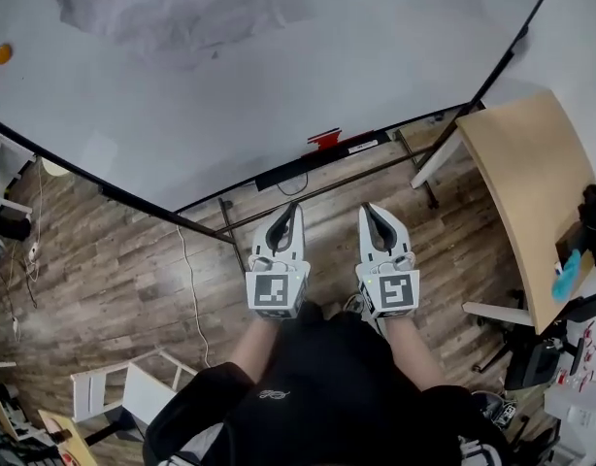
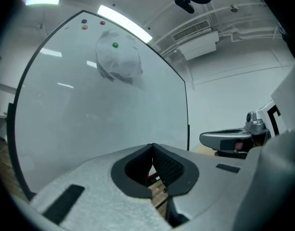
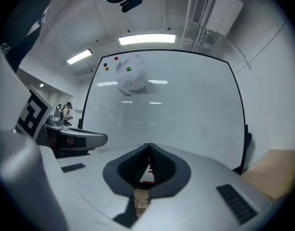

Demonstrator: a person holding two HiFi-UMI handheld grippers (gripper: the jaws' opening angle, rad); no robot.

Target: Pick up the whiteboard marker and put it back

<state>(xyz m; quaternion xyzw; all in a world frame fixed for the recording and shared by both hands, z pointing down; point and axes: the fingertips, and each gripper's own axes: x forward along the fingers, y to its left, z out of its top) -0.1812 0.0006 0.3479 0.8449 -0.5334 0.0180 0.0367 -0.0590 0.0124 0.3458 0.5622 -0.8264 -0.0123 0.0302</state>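
Whiteboard marker is in neither gripper. A small red thing (image 1: 324, 140) on the tray (image 1: 371, 145) along the whiteboard's (image 1: 279, 66) lower edge may be it, but it is too small to tell.

The person holds both grippers level and side by side in front of the body, tips toward the whiteboard and marker cubes toward the chest. The left gripper (image 1: 294, 207) has its jaws clenched with nothing between them, and so has the right gripper (image 1: 369, 208).

In the left gripper view the left gripper's (image 2: 153, 146) pads meet at the tip; through the gap below them only a sliver of red (image 2: 151, 177) and some wood show. The right gripper view gives the same for the right gripper (image 3: 149, 145), with red slivers (image 3: 147, 181) cut off by the pads.

Only the head view shows the wooden floor (image 1: 114, 280) and a table (image 1: 531, 192) to the right. Both gripper views show the whole whiteboard upright, with a crumpled sheet (image 3: 132, 78) pinned under a green magnet (image 3: 128, 69), and ceiling lights (image 3: 146, 39) above.
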